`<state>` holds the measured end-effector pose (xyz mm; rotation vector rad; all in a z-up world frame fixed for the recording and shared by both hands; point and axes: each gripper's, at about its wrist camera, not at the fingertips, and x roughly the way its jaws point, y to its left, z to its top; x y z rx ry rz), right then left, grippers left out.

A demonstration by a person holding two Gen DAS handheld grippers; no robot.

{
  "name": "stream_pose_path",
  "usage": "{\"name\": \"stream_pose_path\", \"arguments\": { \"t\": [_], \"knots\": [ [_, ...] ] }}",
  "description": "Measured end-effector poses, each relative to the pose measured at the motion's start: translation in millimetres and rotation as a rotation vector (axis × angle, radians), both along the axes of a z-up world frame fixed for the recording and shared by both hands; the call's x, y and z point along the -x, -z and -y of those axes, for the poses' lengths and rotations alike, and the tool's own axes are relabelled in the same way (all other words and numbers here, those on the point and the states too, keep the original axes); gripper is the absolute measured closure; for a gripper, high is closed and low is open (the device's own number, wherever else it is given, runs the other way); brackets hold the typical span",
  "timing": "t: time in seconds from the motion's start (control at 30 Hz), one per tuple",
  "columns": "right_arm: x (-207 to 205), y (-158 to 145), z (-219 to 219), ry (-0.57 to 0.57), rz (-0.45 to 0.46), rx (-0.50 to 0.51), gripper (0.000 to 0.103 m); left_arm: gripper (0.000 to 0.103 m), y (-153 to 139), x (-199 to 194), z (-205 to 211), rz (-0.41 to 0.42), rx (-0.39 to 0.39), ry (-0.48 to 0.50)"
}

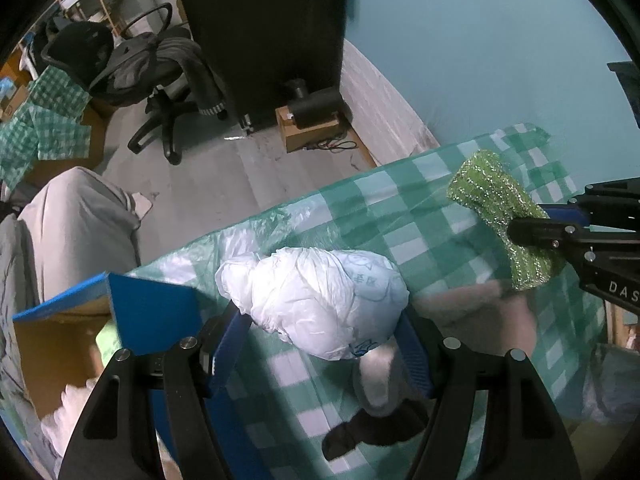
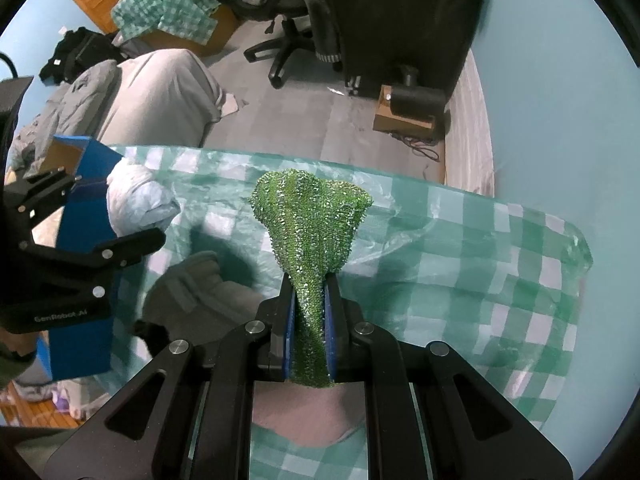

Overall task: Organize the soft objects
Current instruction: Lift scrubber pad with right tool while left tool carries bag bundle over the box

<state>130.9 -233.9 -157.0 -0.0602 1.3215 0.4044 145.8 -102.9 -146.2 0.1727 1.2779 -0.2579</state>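
My left gripper is shut on a crumpled white plastic bag and holds it above the green checked tablecloth. The bag also shows in the right wrist view, next to the left gripper. My right gripper is shut on a glittery green scouring cloth and holds it above the table; both show at the right of the left wrist view, the cloth pinched in the gripper. A grey and black sock lies on the cloth below the left gripper and shows in the right wrist view.
An open blue cardboard box stands at the table's left edge, with soft items inside; it shows in the right wrist view. A pale pink item lies on the cloth. Beyond the table are a grey beanbag, an office chair and a black cabinet.
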Motion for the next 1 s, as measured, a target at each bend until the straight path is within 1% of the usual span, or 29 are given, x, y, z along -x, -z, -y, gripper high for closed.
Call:
{"name": "stream_pose_path", "arguments": {
  "t": [0.2, 0.5, 0.73, 1.0],
  "knots": [
    [7.9, -22.7, 0.9, -0.014, 0.039, -0.023, 0.093, 0.032, -20.5, 13.7, -6.2, 0.013, 0.035, -0.027],
    [18.5, -60.8, -7.1, -0.045, 0.092, -0.044, 0.093, 0.032, -50.7, 32.3, -23.5, 0.046, 0.063, -0.072],
    [24.3, -80.4, -20.1, -0.081, 0.117, -0.05, 0.093, 0.032, -72.7, 48.9, -42.3, 0.079, 0.057, -0.09],
    [30.0, -92.7, -37.3, -0.114, 0.125, -0.058, 0.093, 0.032, -85.8, 62.0, -63.6, 0.105, 0.036, -0.127]
  ]
}}
